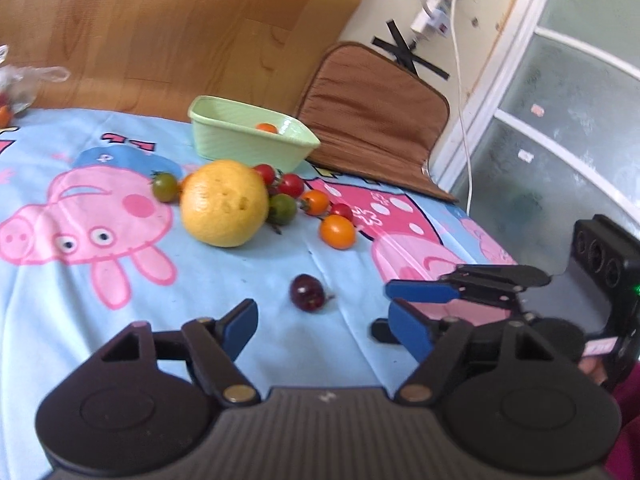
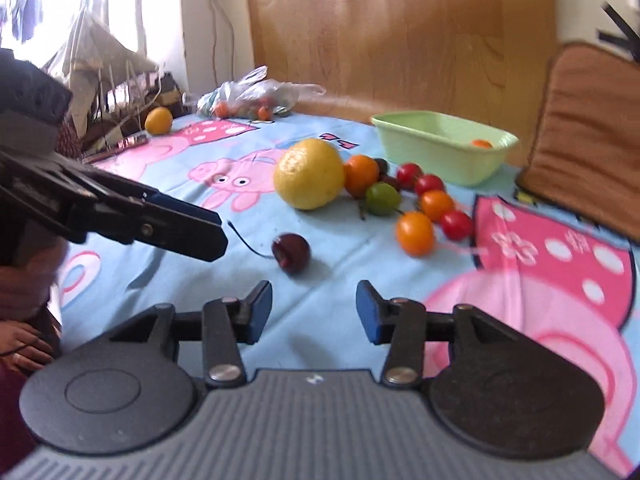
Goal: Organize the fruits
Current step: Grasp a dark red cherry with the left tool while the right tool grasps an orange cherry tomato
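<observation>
Both your tongs hang released, nothing between them: left tongs [image 1: 322, 326], right tongs [image 2: 314, 310]. The cherry [image 2: 291, 251] lies loose just ahead. Beyond, tomatoes [image 2: 415, 233] crowd the grapefruit [image 2: 309, 174], some half-hidden. Farthest, the basin [image 2: 444, 148] wall hides most of one orange fruit.

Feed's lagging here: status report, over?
Left gripper and right gripper open, empty. Dark cherry loose on cloth, ahead of both. Green basket holds one tomato. Nothing blocking.

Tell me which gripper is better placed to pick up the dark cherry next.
Probably the left gripper: the dark cherry lies just ahead of its open, empty jaws, almost centred between them. From the right gripper, also open and empty, the cherry sits ahead but off to the left and a little farther out.
</observation>
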### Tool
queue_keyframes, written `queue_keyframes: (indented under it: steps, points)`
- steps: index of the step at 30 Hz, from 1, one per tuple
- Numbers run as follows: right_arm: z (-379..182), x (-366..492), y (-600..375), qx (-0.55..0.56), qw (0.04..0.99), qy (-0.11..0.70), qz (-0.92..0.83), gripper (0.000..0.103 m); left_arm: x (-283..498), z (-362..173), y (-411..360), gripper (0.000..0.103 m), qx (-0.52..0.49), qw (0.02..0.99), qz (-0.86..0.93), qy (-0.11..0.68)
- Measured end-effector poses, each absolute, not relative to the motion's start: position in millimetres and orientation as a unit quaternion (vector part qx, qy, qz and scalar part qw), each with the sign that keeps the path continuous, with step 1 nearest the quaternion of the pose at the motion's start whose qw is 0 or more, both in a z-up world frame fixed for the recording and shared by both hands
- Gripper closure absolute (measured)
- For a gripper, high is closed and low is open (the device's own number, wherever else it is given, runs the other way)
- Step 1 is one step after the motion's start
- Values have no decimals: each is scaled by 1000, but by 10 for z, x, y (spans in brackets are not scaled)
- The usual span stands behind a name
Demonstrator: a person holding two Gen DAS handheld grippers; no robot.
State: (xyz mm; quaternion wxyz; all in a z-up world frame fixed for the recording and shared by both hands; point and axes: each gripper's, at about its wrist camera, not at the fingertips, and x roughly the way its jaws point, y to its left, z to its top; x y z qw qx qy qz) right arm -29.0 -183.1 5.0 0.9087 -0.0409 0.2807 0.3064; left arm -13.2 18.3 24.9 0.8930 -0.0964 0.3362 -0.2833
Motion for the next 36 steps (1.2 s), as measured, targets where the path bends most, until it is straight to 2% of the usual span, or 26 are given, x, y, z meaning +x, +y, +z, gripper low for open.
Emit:
queue_keyframes:
  steps: [3, 6, 7, 11, 14, 16, 17, 18, 23, 33, 35, 36]
  points:
    - [50, -295, -2036, -13, 922, 276, 272, 54, -59, 215, -2, 29, -63, 899, -270, 340]
    - [53, -144, -2123, 5, 931, 281, 233, 54, 44, 171, -173, 36, -30, 905, -253, 340]
    - [55, -76, -2113, 6, 932, 282, 226, 54, 74, 153, -211, 43, -21, 908, -244, 341]
    - [38, 175, -1993, 3, 935, 278, 221, 54, 93, 108, -237, 59, -11, 915, -215, 342]
    - [-10, 347, -1872, -5, 933, 282, 223, 55, 73, 108, -201, 76, -12, 917, -211, 339]
    - [-60, 448, -1806, -9, 931, 288, 224, 57, 64, 116, -185, 76, -11, 918, -209, 338]
    - [-80, 480, -1790, -10, 930, 292, 222, 67, 46, 121, -177, 76, -8, 919, -207, 336]
    - [-75, 480, -1784, -13, 932, 291, 216, 71, 31, 135, -158, 76, -8, 920, -206, 333]
    - [-8, 220, -1788, 8, 921, 286, 263, 71, -74, 238, 56, 76, -23, 931, -191, 311]
    - [-67, -206, -1367, -35, 903, 287, 319, 70, -86, 109, 409, 75, -37, 936, -145, 319]
    - [-77, -190, -1370, -33, 905, 286, 313, 70, -101, 66, 433, 71, -40, 937, -149, 313]
    - [-81, -181, -1367, -33, 905, 286, 313, 70, -112, 58, 429, 65, -39, 938, -150, 309]
